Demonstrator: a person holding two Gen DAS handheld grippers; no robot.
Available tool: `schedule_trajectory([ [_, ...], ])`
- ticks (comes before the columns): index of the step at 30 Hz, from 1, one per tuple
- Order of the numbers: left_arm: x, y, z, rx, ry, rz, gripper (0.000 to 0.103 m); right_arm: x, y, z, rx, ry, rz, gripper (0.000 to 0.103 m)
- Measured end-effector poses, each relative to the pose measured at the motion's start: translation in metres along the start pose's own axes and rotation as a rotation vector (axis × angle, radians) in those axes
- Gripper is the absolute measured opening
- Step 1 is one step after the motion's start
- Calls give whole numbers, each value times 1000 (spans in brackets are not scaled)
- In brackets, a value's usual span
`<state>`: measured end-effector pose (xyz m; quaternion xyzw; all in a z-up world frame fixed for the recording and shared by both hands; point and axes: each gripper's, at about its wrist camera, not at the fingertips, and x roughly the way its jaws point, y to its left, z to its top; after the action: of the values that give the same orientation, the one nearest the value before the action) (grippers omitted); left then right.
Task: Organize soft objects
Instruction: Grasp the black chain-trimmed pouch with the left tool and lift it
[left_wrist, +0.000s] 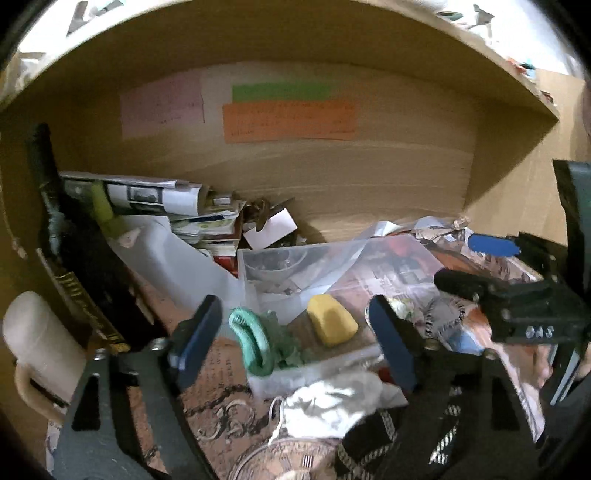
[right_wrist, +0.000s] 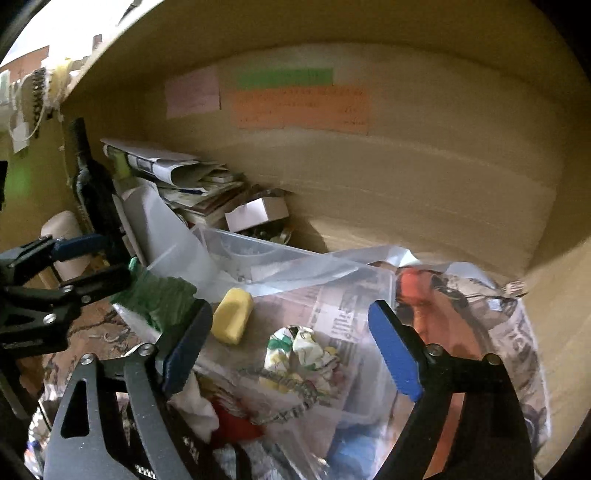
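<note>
A wooden alcove (left_wrist: 332, 192) is seen, closed above by a shelf board (left_wrist: 258, 40). Coloured paper notes (left_wrist: 290, 120) are fixed to its back panel at 12 o'clock. Lighting is dim.

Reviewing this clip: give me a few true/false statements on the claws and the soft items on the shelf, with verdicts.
1. The left claw is open and holds nothing. True.
2. The right claw is clamped on the yellow rounded sponge block. False: it is open, and the sponge lies free, ahead of its left finger.
3. The teal-green knitted cloth lies to the left of the yellow sponge in the left wrist view. True.
4. The notes stuck on the wooden back panel are all blue. False: they are pink, green and orange.
5. The crumpled floral-print cloth lies between the right claw's fingers in its view. True.
</note>
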<state>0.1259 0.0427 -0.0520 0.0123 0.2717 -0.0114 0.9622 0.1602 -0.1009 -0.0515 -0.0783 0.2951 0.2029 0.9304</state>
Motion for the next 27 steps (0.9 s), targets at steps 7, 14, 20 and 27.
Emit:
schedule_trajectory([
  [7,-9,-5,-35,18,73,-33,89,-10,-6,-24,22,27,-1,86],
  [14,9,-15,-74,17,201,-100,89,-17,-21,-60,61,90,-7,86],
  [20,20,-30,-97,9,263,-164,78,1,-22,-76,81,188,68,66],
  [27,30,-36,-113,-3,325,-226,39,21,-23,-83,121,251,136,39],
])
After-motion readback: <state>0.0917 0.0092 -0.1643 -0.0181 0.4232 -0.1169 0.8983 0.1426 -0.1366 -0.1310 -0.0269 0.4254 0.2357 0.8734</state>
